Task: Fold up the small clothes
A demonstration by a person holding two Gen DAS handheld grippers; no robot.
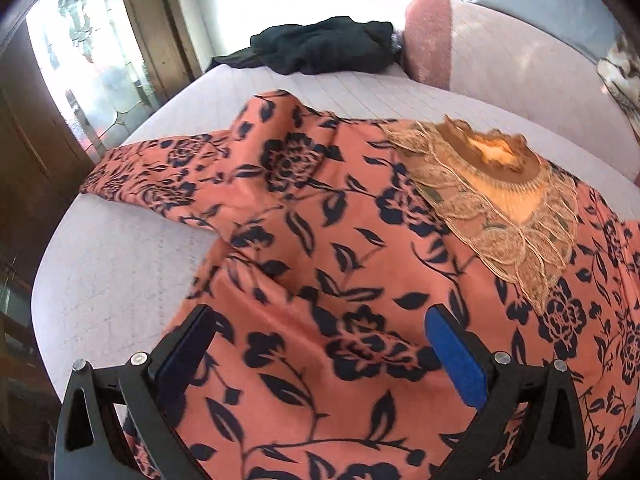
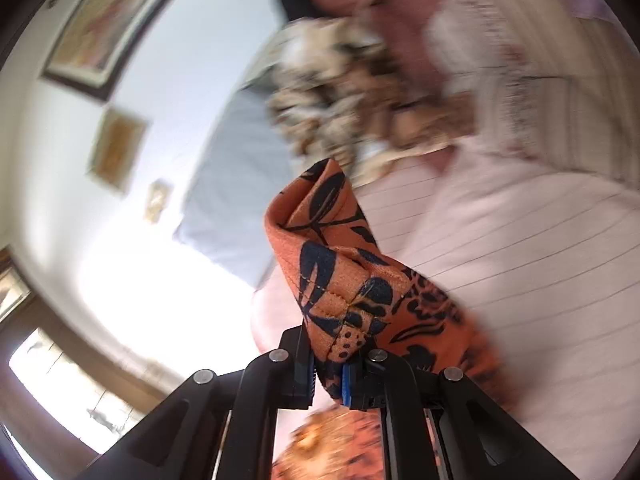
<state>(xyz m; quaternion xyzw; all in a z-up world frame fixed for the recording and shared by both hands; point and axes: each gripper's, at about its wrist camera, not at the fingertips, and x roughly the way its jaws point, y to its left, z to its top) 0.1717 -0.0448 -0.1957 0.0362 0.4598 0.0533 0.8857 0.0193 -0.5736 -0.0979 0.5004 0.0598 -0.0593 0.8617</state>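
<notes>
A: Where is the dress [image 1: 320,248] right now?

B: Spread on the bed [image 1: 120,272], neck trim [image 1: 500,208] well ahead of the left gripper [image 1: 320,344] and off to its right. One sleeve [image 1: 160,176] stretches away ahead and to the left of the fingers.

A: Is the left gripper holding any of it?

B: No. Its two fingers stand wide apart with the printed cloth lying between and below them. I can't tell whether the tips touch the fabric. My guess is it waits there to pin or pick up the body of the dress while the other side is folded.

A: And the right gripper [image 2: 330,376]?

B: Its fingers are closed on a hemmed edge of the dress [image 2: 344,280]. The cloth bunches up just ahead of the fingertips and trails off to their right, over the bed [image 2: 520,260]. That view is tilted and blurred, so I judge the piece is lifted clear to be carried across, likely a sleeve or a side edge.

A: What else lies about?

B: A dark garment [image 1: 324,48] far ahead of the left fingers at the bed's far edge, beside a pink cushion [image 1: 428,36]. A patterned cloth [image 2: 340,96] sits beyond the right fingers, too blurred to name.
</notes>
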